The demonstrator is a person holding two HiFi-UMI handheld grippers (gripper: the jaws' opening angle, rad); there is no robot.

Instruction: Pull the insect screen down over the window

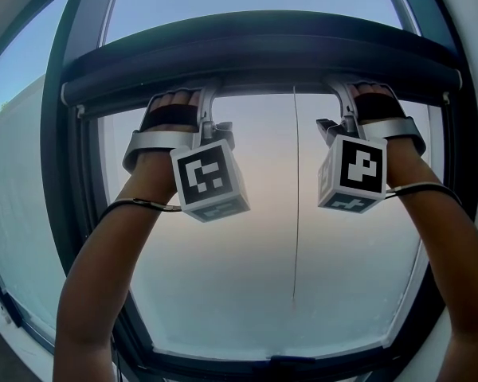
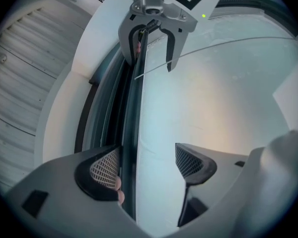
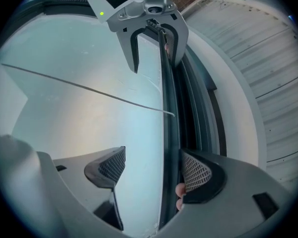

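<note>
arms both raised, left hand (image 1: 169, 116) and right hand (image 1: 380, 106) side by side under the screen bar (image 1: 263, 58) at the window (image 1: 247, 293) top | left gripper (image 2: 149, 165) jaws wide apart astride the bar, not clamping | right gripper (image 3: 154, 170) likewise, outer pad possibly touching

Layout at window frame's (image 1: 64, 173) top edge
Screen bar (image 1: 263, 58) across it; left gripper (image 1: 205, 106) at bar's left, right gripper (image 1: 344, 102) at right, cord (image 1: 295, 213) between.
</note>
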